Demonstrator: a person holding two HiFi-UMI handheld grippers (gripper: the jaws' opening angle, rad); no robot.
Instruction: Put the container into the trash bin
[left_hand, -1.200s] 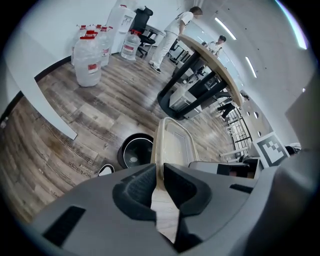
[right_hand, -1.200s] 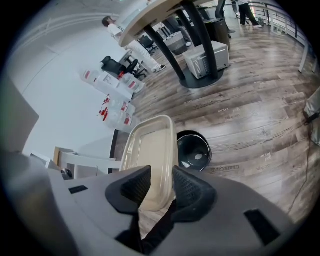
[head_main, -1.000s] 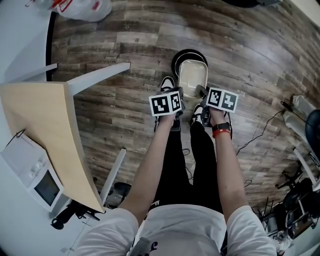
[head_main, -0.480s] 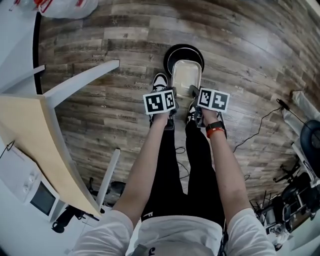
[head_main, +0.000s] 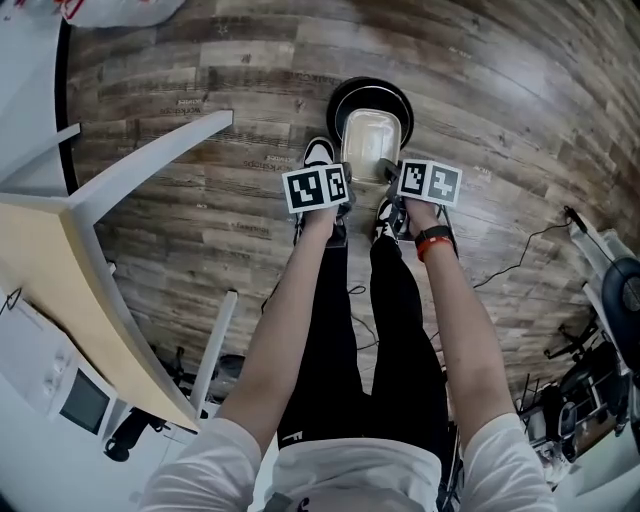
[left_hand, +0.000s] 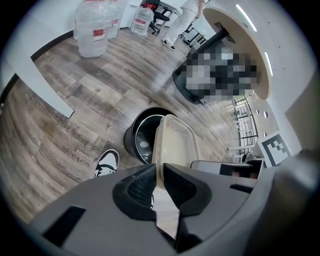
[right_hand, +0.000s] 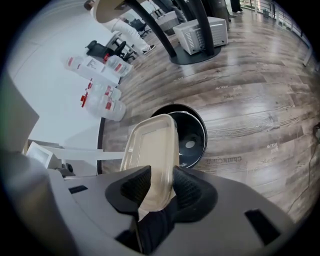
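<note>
A beige rectangular plastic container (head_main: 367, 144) hangs over the mouth of a round black trash bin (head_main: 369, 99) on the wooden floor. My left gripper (head_main: 347, 195) is shut on the container's near left rim, and my right gripper (head_main: 389, 182) is shut on its near right rim. In the left gripper view the container (left_hand: 172, 141) runs away from the jaws (left_hand: 159, 186) towards the trash bin (left_hand: 144, 136). In the right gripper view the container (right_hand: 150, 147) sits between the jaws (right_hand: 159, 186), with the trash bin (right_hand: 192, 137) just beyond it.
The person's two sneakers (head_main: 318, 157) stand right before the bin. A light wooden table (head_main: 75, 290) with white legs fills the left. Cables (head_main: 520, 255) and office-chair bases lie at the right. Large water bottles (right_hand: 100, 87) stand by the far wall.
Both grippers have sunk towards the bin with the container between them. The container now lies lower and closer over the bin's mouth.
</note>
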